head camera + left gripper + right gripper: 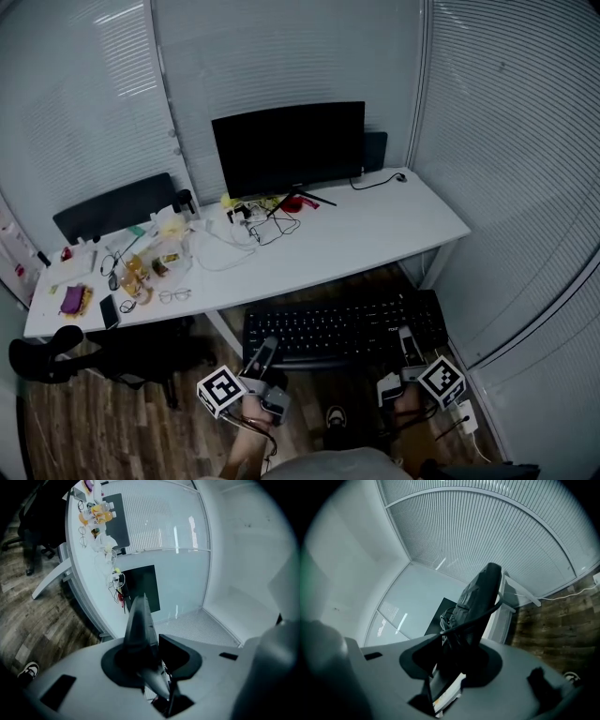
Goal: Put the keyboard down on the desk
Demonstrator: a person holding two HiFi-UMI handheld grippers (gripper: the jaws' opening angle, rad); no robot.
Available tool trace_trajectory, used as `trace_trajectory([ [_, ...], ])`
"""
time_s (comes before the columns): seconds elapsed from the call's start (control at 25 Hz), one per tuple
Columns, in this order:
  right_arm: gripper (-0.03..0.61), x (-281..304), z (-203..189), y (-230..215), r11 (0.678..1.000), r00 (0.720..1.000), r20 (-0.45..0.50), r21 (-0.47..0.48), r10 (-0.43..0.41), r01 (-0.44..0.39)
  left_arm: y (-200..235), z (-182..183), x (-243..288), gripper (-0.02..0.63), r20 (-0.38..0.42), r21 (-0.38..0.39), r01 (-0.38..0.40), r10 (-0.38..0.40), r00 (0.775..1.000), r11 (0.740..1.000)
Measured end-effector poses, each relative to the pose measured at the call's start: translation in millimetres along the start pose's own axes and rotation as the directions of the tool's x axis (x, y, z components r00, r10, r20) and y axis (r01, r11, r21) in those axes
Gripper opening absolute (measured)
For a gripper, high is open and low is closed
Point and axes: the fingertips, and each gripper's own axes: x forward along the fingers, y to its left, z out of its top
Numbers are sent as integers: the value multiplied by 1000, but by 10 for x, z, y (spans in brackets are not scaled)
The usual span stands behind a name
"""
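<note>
Nearest the person, the left gripper and the right gripper each pinch the near edge of the keyboard, one toward its left end and one toward its right. Both gripper views show the board edge-on, clamped between the jaws. The keyboard hangs level over the floor, its long axis running left to right, roughly parallel to the desk's front edge. The desk lies just beyond, apparently higher, with bare top in front of the monitor. The set-down probably calls for both hands to carry the keyboard farther and up together, neither hand nearer than the other.
</note>
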Motion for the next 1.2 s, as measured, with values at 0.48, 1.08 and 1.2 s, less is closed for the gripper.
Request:
trace_trajectory([
  [0.48, 130, 885, 306, -208, 1000, 1000, -17, 21, -20, 20, 156, 282, 869, 118, -6, 15, -45, 45, 999, 999],
  [1.08, 130, 1877, 857, -456, 999, 1000, -26, 43, -2, 3, 188, 420, 1901, 118, 13, 14, -54, 53, 998, 998],
  [1.2, 130, 2043, 938, -464, 999, 999, -42, 36, 3, -1, 186, 437, 2044, 118, 29, -10, -43, 43, 999, 999],
])
